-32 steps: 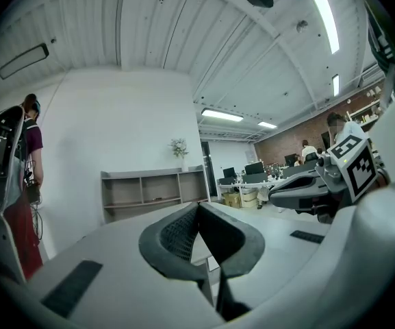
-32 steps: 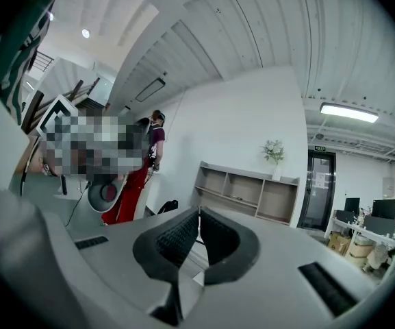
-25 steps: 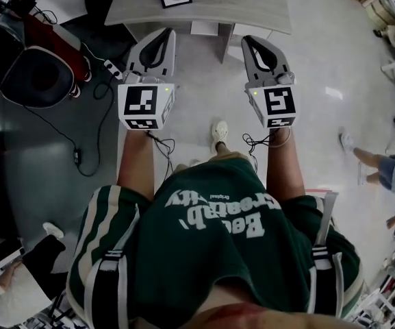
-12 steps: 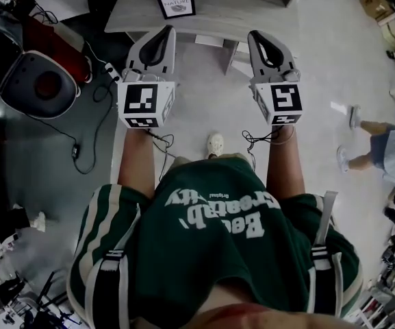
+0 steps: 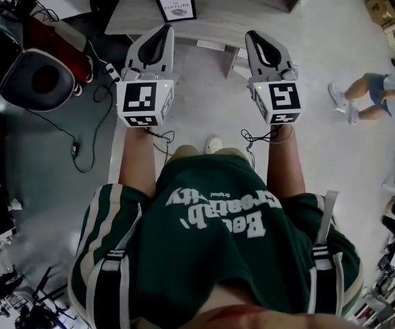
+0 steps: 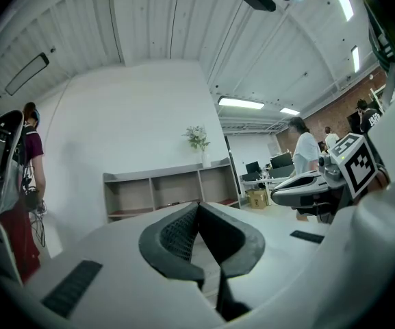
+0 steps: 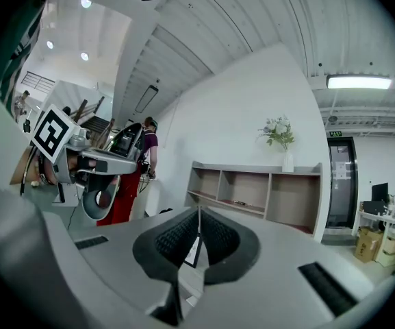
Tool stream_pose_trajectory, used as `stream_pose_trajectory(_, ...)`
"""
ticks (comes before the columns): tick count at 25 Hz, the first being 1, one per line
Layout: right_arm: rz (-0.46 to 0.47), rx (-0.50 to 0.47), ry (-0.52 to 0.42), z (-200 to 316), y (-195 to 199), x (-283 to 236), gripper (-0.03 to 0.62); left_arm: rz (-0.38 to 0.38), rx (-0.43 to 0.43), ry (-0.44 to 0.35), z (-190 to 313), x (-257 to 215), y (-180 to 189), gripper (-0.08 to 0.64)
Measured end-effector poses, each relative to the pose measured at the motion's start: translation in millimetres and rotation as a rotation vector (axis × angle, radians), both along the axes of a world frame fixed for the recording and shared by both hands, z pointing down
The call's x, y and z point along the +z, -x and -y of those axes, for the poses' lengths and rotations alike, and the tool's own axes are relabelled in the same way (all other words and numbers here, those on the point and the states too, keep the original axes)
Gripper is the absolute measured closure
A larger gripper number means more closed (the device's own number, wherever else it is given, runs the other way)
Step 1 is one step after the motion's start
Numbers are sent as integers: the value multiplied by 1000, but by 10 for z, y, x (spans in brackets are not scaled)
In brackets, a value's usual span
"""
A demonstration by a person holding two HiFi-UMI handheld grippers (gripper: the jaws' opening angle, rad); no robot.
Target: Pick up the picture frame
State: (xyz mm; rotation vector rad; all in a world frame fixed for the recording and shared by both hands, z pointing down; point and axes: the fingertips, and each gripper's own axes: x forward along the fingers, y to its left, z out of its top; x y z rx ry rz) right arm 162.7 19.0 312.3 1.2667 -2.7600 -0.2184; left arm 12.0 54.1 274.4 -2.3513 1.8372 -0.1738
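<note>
Both tools are being held out level over the floor, side by side, each by one forearm.

Left tool (image 5: 163,33) – its jaws are being kept pressed together, tip to tip, in the left gripper view (image 6: 198,205); nothing is being gripped between them.

Right tool (image 5: 252,35) – its jaws are likewise being kept clenched at the tips (image 7: 198,211), and nothing is being held by them.

The picture frame (image 5: 176,6) is being carried by the grey tabletop (image 5: 224,9), standing near that tabletop's far edge. In the head view it is being seen just beyond the left tool's tip and slightly to the right, clear of both tools. In the right gripper view a sliver of it (image 7: 192,250) is being glimpsed through the slit below the closed jaw tips.

An open shelf (image 7: 252,192) against the white wall is being shown ahead in both gripper views, with a vase of flowers (image 6: 198,140) on top.
</note>
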Motion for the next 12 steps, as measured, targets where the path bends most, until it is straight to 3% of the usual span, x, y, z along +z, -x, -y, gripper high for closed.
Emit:
stream_pose_trajectory(5, 19, -15, 16, 66, -52, 5, 558, 6, -4, 10, 75, 2, -73, 541)
stream_pose_trajectory(12, 18, -36, 30, 100, 160, 103, 558, -1, -20, 26, 102, 100, 105, 541)
